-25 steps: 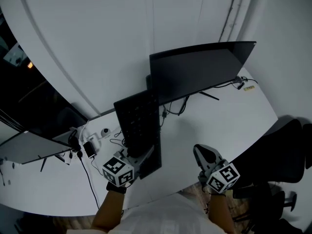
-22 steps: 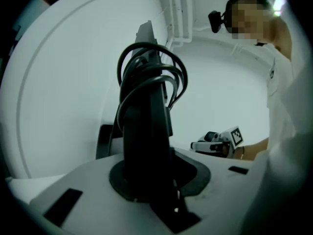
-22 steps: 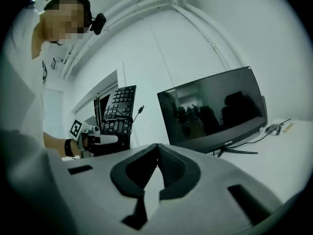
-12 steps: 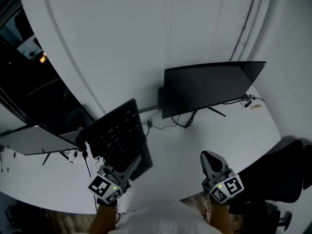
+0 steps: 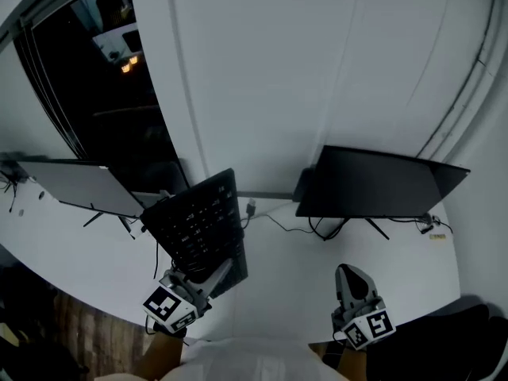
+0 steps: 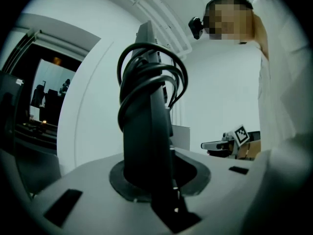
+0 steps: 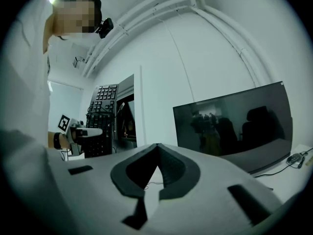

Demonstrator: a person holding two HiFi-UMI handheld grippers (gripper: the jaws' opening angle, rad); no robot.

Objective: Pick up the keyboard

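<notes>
The black keyboard hangs above the white desk, tilted with its far end up and to the left. My left gripper is shut on its near edge. In the left gripper view the keyboard stands edge-on between the jaws, with its black cable coiled round it. My right gripper is shut and empty, low at the right, well apart from the keyboard. From the right gripper view the keyboard shows at left, with the left gripper clamped on it.
A dark monitor stands on the desk at the right, cables trailing under it. A second screen stands at the left. A dark window fills the upper left, and a white wall rises behind the desk.
The left gripper has lifted the keyboard off the desk and swung its far end to the left. The right gripper has risen a little, still shut. The head view has tilted up.
</notes>
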